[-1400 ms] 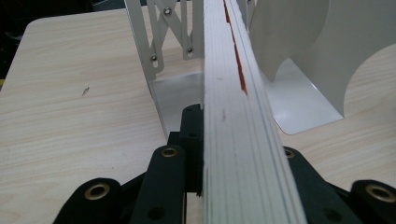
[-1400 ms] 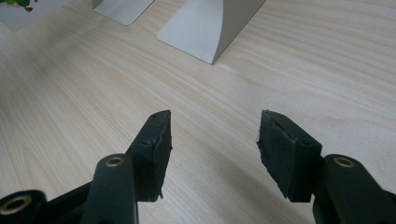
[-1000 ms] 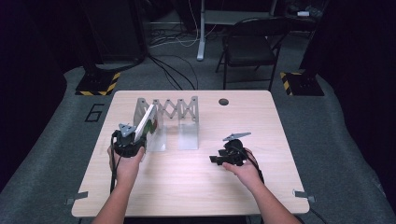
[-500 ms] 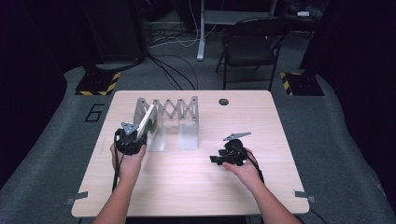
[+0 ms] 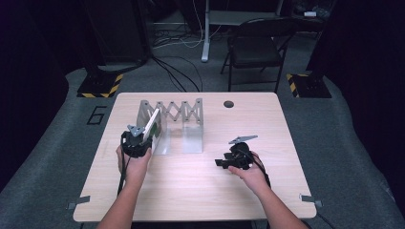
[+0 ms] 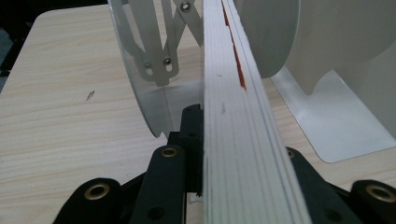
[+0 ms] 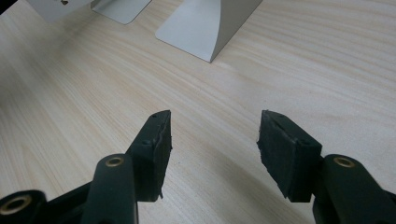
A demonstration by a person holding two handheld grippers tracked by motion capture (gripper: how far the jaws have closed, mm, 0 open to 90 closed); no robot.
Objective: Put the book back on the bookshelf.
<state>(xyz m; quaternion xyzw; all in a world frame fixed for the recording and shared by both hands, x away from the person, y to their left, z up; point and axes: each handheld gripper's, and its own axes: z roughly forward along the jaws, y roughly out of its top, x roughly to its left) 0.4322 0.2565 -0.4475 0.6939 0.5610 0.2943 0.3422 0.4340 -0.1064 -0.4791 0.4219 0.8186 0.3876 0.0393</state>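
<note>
A thin book [image 5: 153, 123] with white page edges and an orange trace [image 6: 238, 116] stands tilted at the left end of a grey metal accordion book rack [image 5: 184, 110]. My left gripper [image 5: 143, 136] is shut on the book's near edge, and the book's far end lies between the rack's left divider plates [image 6: 140, 70]. My right gripper [image 5: 220, 162] rests low over the table [image 5: 267, 124], to the right of the rack. Its jaws stand open [image 7: 214, 135] over bare wood with nothing between them. The rack's base plates [image 7: 210, 28] lie ahead of it.
A dark round grommet [image 5: 229, 104] sits in the tabletop behind the rack's right end. A black folding chair [image 5: 255, 45] stands beyond the far table edge. Bare wood lies in front of the rack and between my two hands.
</note>
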